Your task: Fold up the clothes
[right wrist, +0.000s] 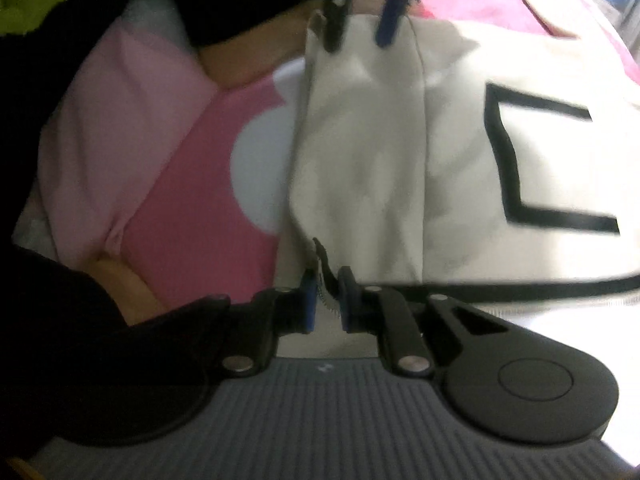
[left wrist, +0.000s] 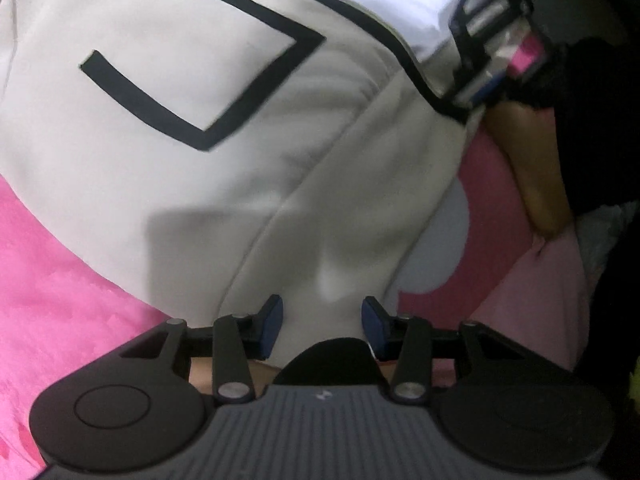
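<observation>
One cream jacket (left wrist: 192, 184) lies on the pink bedding (left wrist: 60, 280). Two grippers: the right gripper (right wrist: 326, 300) pinches its zipper edge; the left gripper (left wrist: 322, 320) grips a cream fold.

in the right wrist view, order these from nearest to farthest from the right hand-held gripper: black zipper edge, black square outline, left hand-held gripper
1. black zipper edge, between the right hand-held gripper fingers
2. black square outline, to the right on the cream garment
3. left hand-held gripper, at the garment's far edge, top of view
</observation>
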